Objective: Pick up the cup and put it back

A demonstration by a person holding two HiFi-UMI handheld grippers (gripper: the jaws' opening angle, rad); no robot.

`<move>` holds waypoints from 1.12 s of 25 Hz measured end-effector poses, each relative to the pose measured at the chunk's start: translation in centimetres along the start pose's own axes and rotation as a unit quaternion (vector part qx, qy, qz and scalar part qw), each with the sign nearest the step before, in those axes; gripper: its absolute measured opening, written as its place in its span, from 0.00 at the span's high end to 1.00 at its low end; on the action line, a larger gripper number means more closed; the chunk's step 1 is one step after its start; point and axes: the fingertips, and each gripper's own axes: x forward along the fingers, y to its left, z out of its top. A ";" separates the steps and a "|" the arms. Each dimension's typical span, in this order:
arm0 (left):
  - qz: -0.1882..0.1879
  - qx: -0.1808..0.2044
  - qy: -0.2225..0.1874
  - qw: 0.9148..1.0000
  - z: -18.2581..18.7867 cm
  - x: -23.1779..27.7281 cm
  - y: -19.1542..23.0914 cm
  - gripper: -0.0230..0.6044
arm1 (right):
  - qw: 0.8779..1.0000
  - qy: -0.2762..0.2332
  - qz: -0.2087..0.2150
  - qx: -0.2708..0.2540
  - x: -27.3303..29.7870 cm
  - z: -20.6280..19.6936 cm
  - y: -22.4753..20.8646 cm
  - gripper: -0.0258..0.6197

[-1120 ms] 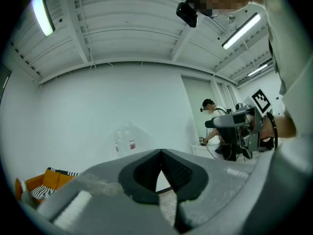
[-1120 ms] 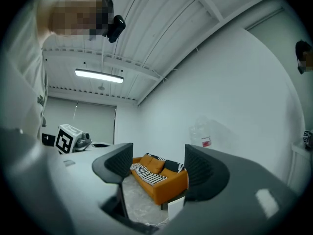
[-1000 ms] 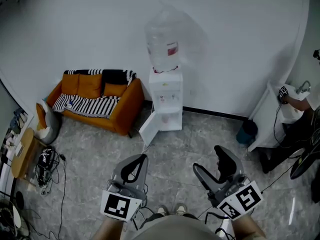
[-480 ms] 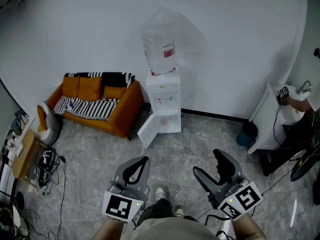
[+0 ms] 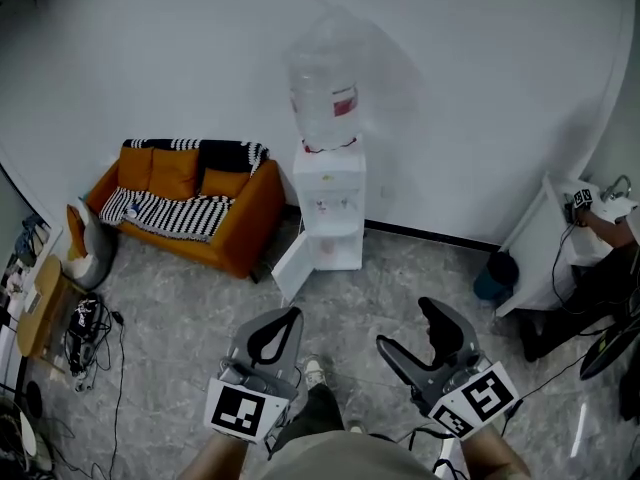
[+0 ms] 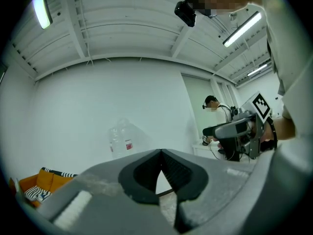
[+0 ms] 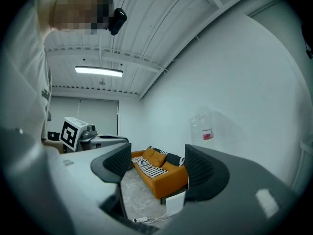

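Note:
No cup shows in any view. A white water dispenser (image 5: pixel 330 206) with a clear bottle (image 5: pixel 324 96) on top stands against the far wall, its lower cabinet door (image 5: pixel 297 261) swung open. My left gripper (image 5: pixel 288 316) is low in the head view, level, and points toward the dispenser. Its jaws are shut, tips together, on nothing (image 6: pixel 160 152). My right gripper (image 5: pixel 405 326) is beside it at the right, open. Its jaws have just been opening and nothing is between them (image 7: pixel 156 165).
An orange sofa (image 5: pixel 188 206) with a striped throw stands left of the dispenser. A small wooden table (image 5: pixel 32 308) and cables (image 5: pixel 85 326) lie at far left. At right are a white desk (image 5: pixel 545 230), a person (image 5: pixel 605 213) and a dark bin (image 5: pixel 493 271).
Both grippers have moved forward toward the dispenser, which now looks slightly nearer. One of the person's feet has stepped forward between the grippers. The right jaws stand a little wider.

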 end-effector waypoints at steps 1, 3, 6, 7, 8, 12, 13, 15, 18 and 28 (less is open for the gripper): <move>-0.001 -0.002 0.001 1.000 -0.2 0.7 0.8 0.96 | 1.000 0.002 0.000 0.001 1.1 -0.1 -0.3 0.43; -0.006 -0.008 0.003 1.000 -0.8 2.1 2.5 0.96 | 1.000 0.007 -0.001 0.004 3.2 -0.5 -0.9 0.43; -0.014 -0.013 0.005 1.000 -1.5 4.1 5.4 0.96 | 1.000 0.011 -0.005 0.008 6.6 -0.9 -2.0 0.43; -0.014 -0.012 0.005 1.000 -1.7 4.9 6.5 0.96 | 1.000 0.014 -0.006 0.009 7.8 -1.1 -2.5 0.43; -0.014 -0.009 0.004 1.000 -1.9 5.6 7.6 0.96 | 1.000 0.017 -0.007 0.010 9.0 -1.1 -3.1 0.43; -0.016 0.001 0.007 1.000 -2.7 8.4 12.3 0.96 | 0.999 0.029 -0.010 0.008 14.5 -1.4 -4.7 0.43; -0.018 -0.001 0.008 1.000 -2.9 9.1 13.5 0.96 | 0.999 0.031 -0.011 0.007 15.9 -1.3 -5.0 0.43; -0.021 -0.004 0.008 1.000 -3.2 10.5 15.9 0.96 | 0.999 0.034 -0.011 0.006 18.8 -1.2 -5.4 0.43; -0.025 -0.002 0.010 1.000 -3.6 12.4 19.3 0.96 | 0.999 0.041 -0.008 0.004 22.8 -1.4 -6.0 0.43; -0.039 -0.005 0.022 0.999 -6.1 17.5 27.2 0.96 | 0.998 0.058 -0.026 0.003 31.9 -3.0 -9.4 0.43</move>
